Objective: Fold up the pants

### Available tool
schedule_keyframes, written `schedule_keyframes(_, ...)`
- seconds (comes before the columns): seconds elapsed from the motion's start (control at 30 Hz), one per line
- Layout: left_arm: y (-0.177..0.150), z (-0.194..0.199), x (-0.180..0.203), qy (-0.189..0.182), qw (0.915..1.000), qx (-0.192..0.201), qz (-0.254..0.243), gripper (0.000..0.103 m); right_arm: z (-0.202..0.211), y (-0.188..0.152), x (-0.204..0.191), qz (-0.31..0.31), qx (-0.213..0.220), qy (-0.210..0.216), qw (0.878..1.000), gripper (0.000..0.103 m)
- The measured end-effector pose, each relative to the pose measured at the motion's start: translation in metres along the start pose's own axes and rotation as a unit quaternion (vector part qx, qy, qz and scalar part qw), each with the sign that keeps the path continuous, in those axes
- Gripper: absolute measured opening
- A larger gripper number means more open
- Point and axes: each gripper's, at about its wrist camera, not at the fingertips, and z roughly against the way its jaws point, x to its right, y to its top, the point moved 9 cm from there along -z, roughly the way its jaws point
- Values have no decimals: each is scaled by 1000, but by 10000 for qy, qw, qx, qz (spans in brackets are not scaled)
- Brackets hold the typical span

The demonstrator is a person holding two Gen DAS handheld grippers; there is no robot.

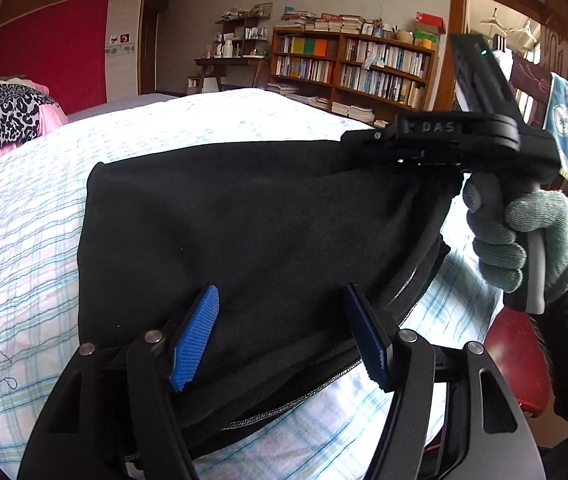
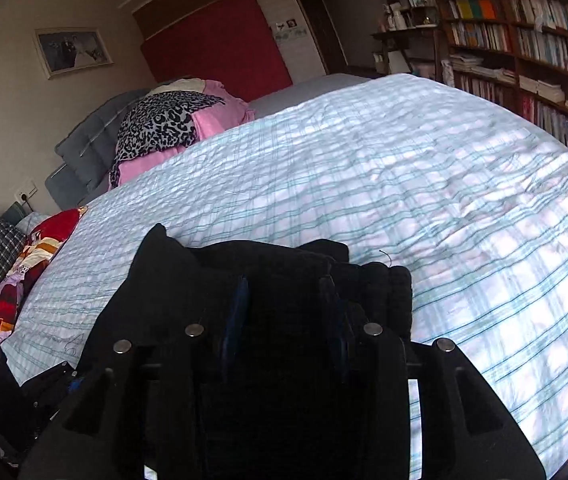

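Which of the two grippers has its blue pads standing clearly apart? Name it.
The left gripper: its blue pads stand wide over the black pants. The right gripper sits narrower, buried in cloth.

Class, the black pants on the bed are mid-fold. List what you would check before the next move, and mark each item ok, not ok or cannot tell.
1. Black pants lie on the striped bedspread: ok.
2. Left gripper jaws apart, cloth between the blue pads, not pinched: ok.
3. Right gripper has hold of the cloth: cannot tell, too dark.
4. Gloved hand holds the right gripper's handle: ok.
5. Bedspread beyond the pants free of other items: ok.
6. Fold edges aligned: cannot tell.
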Motion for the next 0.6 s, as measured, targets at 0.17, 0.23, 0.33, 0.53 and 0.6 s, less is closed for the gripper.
schedule_keyframes(0.17, -2, -3, 0, -22, 9999, 44, -122, 65, -14, -14, 23, -382, 179, 123, 9990, 31)
schedule_keyframes(0.23, -2, -2, -1, -53, 9999, 43, -92, 65, -12, -15, 22, -300, 288, 41, 9991, 31)
schedule_keyframes(0.33, 1, 4, -6, -256, 9995, 14, 188, 66, -11, -16, 25, -320, 310, 27, 9990, 31)
schedule_keyframes(0.53, -2, 20, -11, -250, 9986, -28, 467, 66, -7, -20, 25, -205, 425, -126, 9988, 31)
schedule_keyframes(0.6, -13, 19, -6, 12, 9998, -105, 149, 66, -5, -24, 23, -139, 463, -251, 9985, 32)
